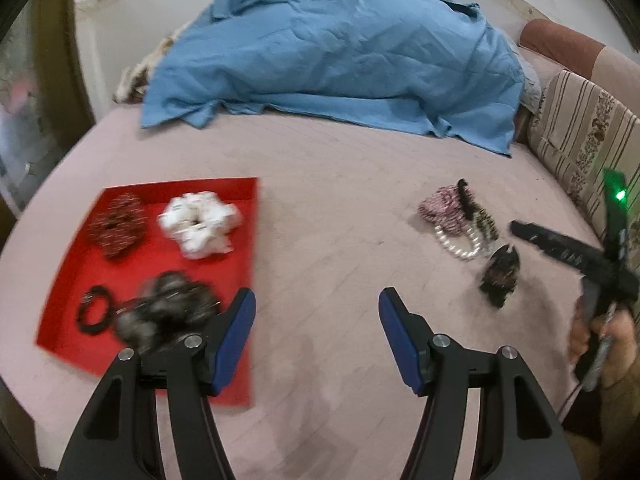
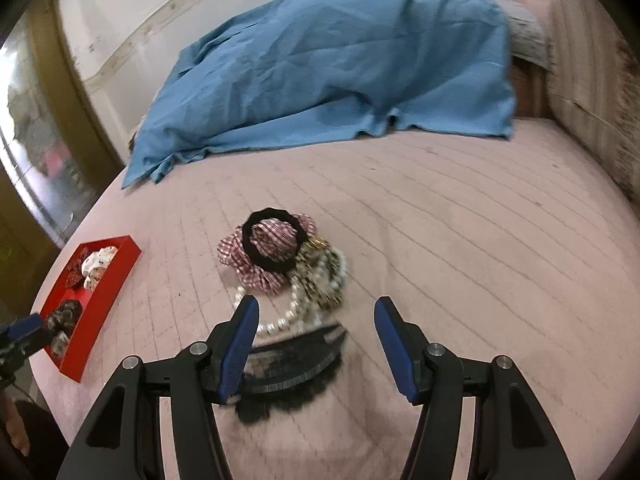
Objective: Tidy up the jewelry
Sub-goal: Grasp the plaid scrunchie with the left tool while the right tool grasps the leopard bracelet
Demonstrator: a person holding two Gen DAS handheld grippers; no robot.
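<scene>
A red tray (image 1: 240, 208) on the pink bedcover holds a dark red scrunchie (image 1: 118, 224), a white scrunchie (image 1: 200, 226), a black hair tie (image 1: 94, 310) and a dark grey scrunchie (image 1: 172, 312). My left gripper (image 1: 316, 304) is open and holds nothing, beside the tray's right edge. To the right lies a pile: a pink checked scrunchie (image 2: 260, 260) with a black hair tie (image 2: 272, 240) on top, a pearl bracelet (image 2: 280, 322) and a leopard scrunchie (image 2: 320, 272). My right gripper (image 2: 316, 308) hovers open over a black lace hair clip (image 2: 296, 356), its pads apart from it.
A crumpled blue sheet (image 1: 340, 56) covers the far half of the bed. A striped cushion (image 1: 580, 136) lines the right side. A hand (image 1: 612, 344) grips the right tool's handle. Bare pink cover (image 1: 340, 208) lies between tray and pile.
</scene>
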